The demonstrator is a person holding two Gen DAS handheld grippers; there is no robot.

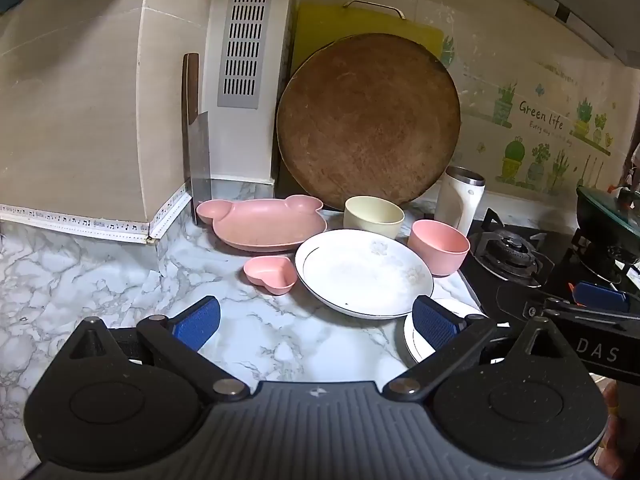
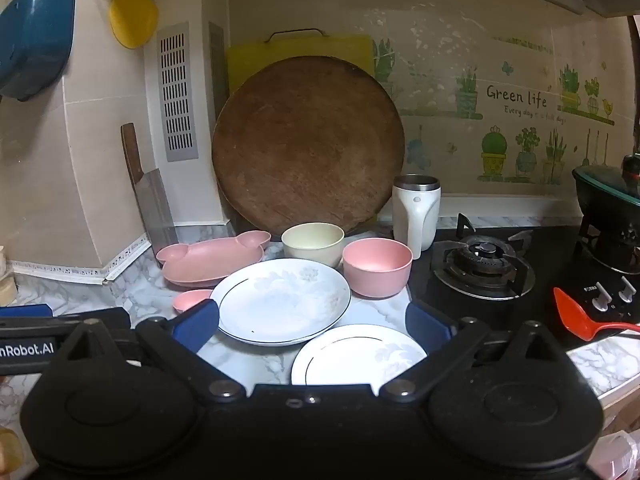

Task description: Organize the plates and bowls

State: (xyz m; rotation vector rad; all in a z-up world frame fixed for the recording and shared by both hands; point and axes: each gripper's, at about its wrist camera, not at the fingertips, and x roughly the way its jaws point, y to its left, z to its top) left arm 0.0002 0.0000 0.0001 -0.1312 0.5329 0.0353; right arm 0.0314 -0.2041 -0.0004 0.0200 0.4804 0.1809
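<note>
A large white plate lies on the marble counter. A smaller white plate lies in front of it, between my right gripper's fingers. Behind stand a cream bowl, a pink bowl, a pink bear-shaped plate and a small pink heart dish. My left gripper is open and empty, in front of the heart dish and large plate. My right gripper is open and empty above the small plate.
A round wooden board and yellow cutting board lean on the back wall. A cleaver leans at the left corner. A white cup stands by the gas stove. A red spatula lies at right.
</note>
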